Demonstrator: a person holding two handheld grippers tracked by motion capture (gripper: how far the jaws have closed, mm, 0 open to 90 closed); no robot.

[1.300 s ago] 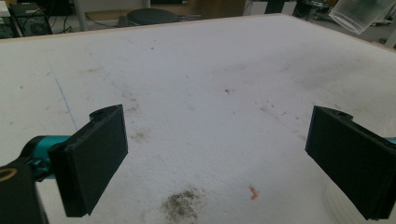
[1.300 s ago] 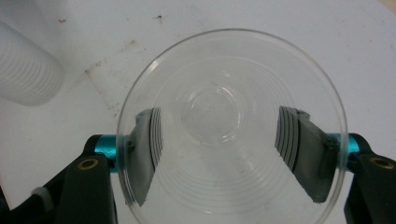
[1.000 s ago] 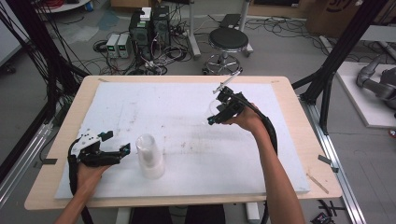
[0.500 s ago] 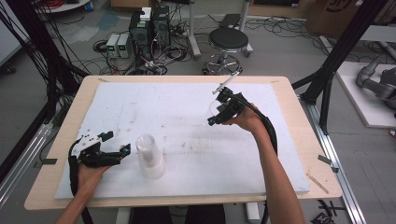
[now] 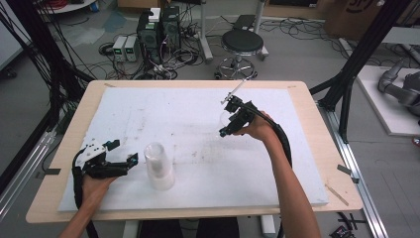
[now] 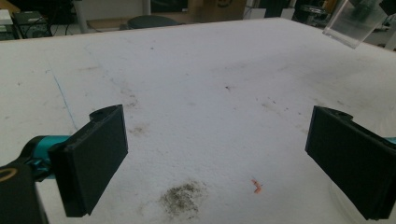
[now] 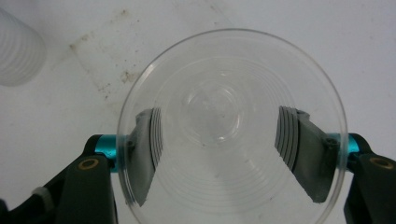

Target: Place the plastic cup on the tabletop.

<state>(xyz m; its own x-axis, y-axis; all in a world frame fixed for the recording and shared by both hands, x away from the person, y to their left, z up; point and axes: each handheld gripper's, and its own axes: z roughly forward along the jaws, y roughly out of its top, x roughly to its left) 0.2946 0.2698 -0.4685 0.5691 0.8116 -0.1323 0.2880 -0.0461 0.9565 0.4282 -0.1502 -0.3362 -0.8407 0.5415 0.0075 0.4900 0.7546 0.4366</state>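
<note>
We hold a clear round plastic cup in the right tongs, lifted above the white foam sheet that covers the table. The two jaws are clenched on the cup's wall from both sides, and in the right gripper view we look straight into its open mouth, down to the bottom. The left tongs lie low on the sheet with the jaws released, wide apart, and nothing is between them. Just beside the left tongs, on the side toward the right tongs, stands a stack of translucent ribbed plastic cups, mouth down as far as we can tell.

The step in hand is probably to bring the held cup to this stack and put it on top. To do it well, we should keep the grip gentle, because thin plastic bends and can spring out. We should turn the cup the same way as the stack before we come near, center it over the top, and lower it straight. The left tongs can steady the stack from the side, so it does not tip when the cup slides on.
</note>
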